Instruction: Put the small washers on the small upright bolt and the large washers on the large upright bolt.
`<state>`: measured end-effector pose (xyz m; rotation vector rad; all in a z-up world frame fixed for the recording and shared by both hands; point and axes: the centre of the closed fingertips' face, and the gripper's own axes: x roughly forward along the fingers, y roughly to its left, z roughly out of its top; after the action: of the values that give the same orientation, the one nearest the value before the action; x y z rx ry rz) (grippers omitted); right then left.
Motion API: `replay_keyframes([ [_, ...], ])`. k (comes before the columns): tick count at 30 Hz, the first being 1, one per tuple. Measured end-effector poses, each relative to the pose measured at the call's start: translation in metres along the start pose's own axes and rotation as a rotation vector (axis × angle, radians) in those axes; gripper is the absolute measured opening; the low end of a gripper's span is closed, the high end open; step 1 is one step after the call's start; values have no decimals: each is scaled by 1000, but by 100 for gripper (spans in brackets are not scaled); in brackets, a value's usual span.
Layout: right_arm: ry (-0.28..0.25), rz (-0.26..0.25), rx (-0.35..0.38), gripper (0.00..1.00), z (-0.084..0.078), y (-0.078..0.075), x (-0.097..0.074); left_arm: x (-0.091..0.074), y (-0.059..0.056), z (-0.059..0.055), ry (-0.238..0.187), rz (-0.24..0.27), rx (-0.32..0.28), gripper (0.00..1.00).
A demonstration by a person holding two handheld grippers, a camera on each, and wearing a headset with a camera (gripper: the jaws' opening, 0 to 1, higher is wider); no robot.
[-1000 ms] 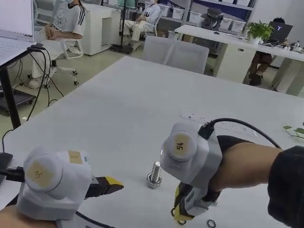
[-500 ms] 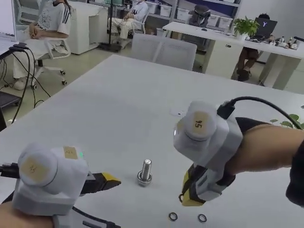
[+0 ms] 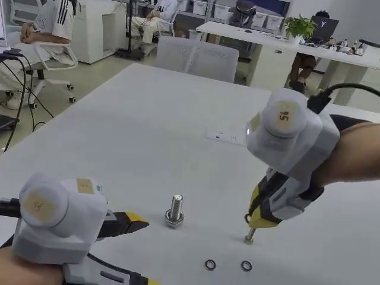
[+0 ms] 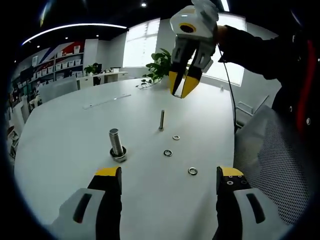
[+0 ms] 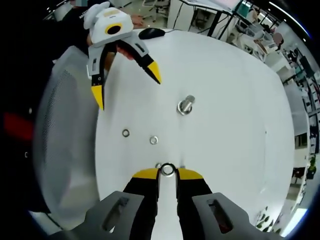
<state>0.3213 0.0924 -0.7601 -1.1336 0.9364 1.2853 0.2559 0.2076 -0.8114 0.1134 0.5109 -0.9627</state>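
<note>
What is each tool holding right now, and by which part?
The right tool pinches a washer by its outer edge between its jaw tips, above the small upright bolt. The left tool is open and holds nothing.

Shiny metal, matt table [image 3: 148, 119]
Your large bolt [image 3: 174, 211] and washers [image 3: 210, 265] gleamed like bare metal; the white table looked smooth.

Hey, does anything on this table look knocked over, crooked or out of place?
Nothing stands out. The large bolt and small bolt stand upright, loose washers lie flat on the table, and the right gripper holds a washer over the small bolt.
</note>
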Motion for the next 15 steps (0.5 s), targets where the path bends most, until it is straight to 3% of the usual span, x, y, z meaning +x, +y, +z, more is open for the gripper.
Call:
replay_keyframes([
  [4, 8, -15, 18, 13, -9, -10, -4, 1, 1, 1, -3, -3, -3, 77],
  [9, 30, -21, 39, 13, -23, -23, 4, 1, 1, 0, 0, -4, -4, 77],
  [15, 33, -4, 58, 13, -28, -26, 14, 2, 1, -2, 4, -3, -9, 77],
])
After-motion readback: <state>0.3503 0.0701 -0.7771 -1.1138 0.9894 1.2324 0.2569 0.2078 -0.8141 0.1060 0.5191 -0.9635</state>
